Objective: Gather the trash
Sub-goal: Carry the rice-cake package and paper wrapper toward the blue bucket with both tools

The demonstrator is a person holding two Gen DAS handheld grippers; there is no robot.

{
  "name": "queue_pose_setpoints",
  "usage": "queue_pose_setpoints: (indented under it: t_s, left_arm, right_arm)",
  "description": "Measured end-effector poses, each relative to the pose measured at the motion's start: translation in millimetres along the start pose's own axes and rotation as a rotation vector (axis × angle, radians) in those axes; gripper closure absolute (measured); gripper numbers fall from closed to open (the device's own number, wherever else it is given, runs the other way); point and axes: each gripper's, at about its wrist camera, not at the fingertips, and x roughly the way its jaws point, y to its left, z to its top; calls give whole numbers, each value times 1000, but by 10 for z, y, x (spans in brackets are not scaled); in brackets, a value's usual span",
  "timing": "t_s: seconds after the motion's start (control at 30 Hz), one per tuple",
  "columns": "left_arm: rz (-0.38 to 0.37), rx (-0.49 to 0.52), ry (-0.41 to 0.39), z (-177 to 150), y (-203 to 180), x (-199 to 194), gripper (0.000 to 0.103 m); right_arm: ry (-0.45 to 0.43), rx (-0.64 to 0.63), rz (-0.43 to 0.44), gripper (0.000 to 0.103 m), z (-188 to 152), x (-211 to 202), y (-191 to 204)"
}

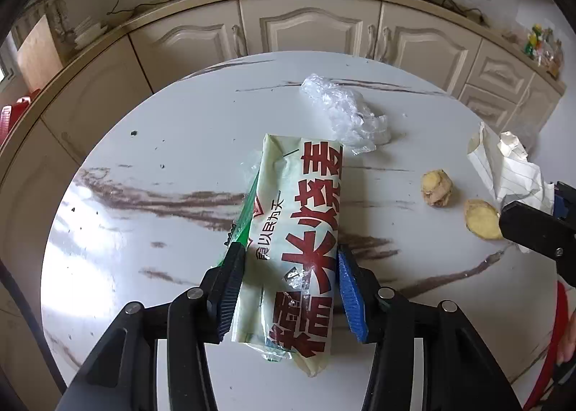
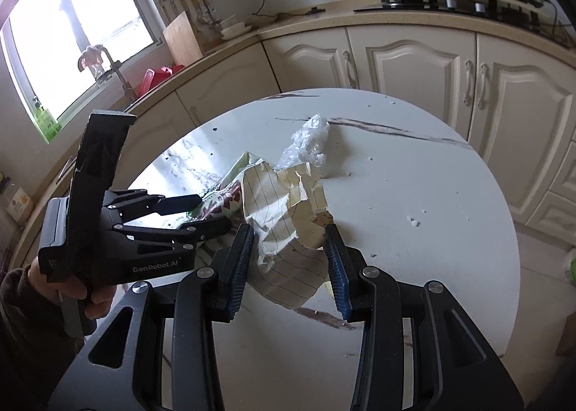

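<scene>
Window [image 2: 72, 32] daylight, tabletop [image 1: 144, 195] glare, fisheye warp

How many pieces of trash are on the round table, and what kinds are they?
Printed food wrapper: 1
Crumpled clear plastic: 1
Crumpled lined paper: 1
Ginger pieces: 2
Total: 5

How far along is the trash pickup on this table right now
Nothing looks cleared yet. In hand: the left gripper straddles the food wrapper, and the right gripper holds the crumpled lined paper. Still lying on the round table: the clear plastic film and two ginger pieces. No bin is in view.
</scene>
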Motion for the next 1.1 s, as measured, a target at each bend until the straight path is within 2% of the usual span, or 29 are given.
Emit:
queue_pose_setpoints:
  t_s: [0.27, 0.53, 0.67, 0.83, 1.0, 1.1]
  left_arm:
    - [-18, -17, 8, -208, -60, -196, 58]
    - [-22, -40, -114, -361, -280, -1016, 58]
    - [-17, -10, -183, -542, -759, -1451, 58]
    - [-61, 25, -228, -798, -1452, -1765, 58]
    - [-151, 91, -209, -942, -2173, -1697, 57]
    - [-194, 134, -155, -967, -2599, -1407, 57]
  right_arm:
    - [-1, -2, 19, 65, -73, -132, 104]
    - [-66, 5, 23, 65, -148, -605, 114]
    - [-117, 33, 7, 65, -275, -1003, -51]
    - [-170, 93, -36, 65, -615, -1560, -418]
    - [-202, 180, -91, 65, -1061, -1997, -922]
    - [-200, 235, -126, 65, -1295, -2121, -1236]
